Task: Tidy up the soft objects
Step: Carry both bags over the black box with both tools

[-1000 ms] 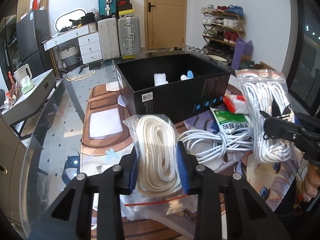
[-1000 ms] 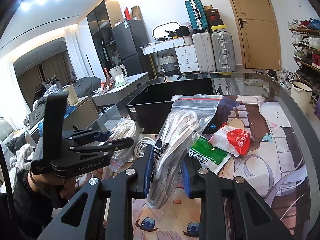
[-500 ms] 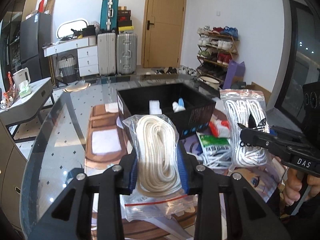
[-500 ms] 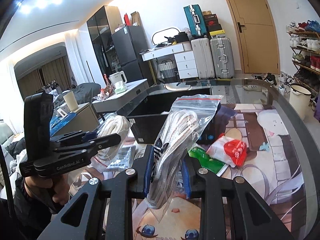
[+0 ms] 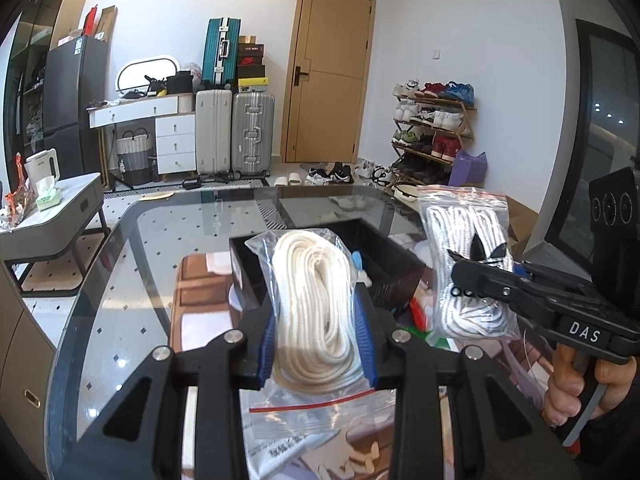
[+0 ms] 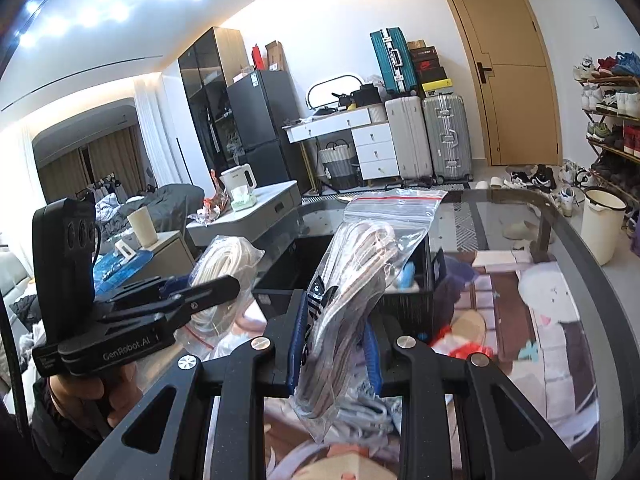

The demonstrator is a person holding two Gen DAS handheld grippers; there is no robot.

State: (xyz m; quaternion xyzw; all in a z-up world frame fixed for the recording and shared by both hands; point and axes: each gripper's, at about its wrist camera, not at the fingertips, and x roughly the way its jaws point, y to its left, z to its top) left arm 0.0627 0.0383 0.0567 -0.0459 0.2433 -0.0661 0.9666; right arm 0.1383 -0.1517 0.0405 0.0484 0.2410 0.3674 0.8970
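Your left claw [image 5: 316,344] is clamped on a zip bag of cream rope [image 5: 312,300], held up above the glass desk [image 5: 120,280]. Your right claw [image 6: 334,344] grips a zip bag of white laces [image 6: 352,280], also held up off the desk. Just past both claws sits the black box [image 5: 396,272], open on top, with small white and blue items inside. Beneath the right claw lie red and white packets [image 6: 460,350].

White walls, wooden door [image 5: 329,76], suitcases [image 5: 236,132], shoe rack [image 5: 434,132], glass table [image 5: 120,280].
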